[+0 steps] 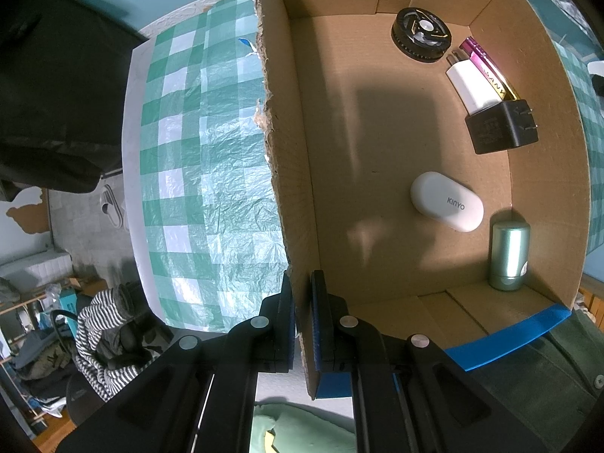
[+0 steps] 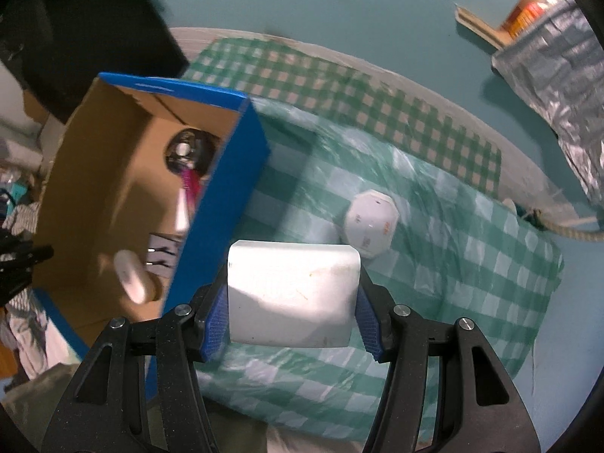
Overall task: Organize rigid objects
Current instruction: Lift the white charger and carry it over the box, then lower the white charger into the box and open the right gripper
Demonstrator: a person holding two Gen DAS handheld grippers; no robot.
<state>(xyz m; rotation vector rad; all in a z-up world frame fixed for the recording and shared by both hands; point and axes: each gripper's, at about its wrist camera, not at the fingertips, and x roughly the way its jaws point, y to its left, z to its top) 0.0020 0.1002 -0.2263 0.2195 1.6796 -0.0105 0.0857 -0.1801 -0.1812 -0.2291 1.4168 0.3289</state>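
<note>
Two tongs work over a table spread with a green-and-white checked cloth (image 1: 196, 158), teal floor all around. The left gripper (image 1: 304, 324) is clamped tight on the torn wall of the box (image 1: 287, 188), which holds a white case (image 1: 447, 202), a green cylinder (image 1: 509, 256) and chargers. The right gripper (image 2: 292, 313) holds a white block (image 2: 294, 294) above the cloth, beside the box. A white polyhedron (image 2: 372, 224) lies on the cloth. Clutter fills shelves at the room's edge.

Black fingers (image 2: 368, 321) with blue ribbed pads (image 1: 324, 324)
</note>
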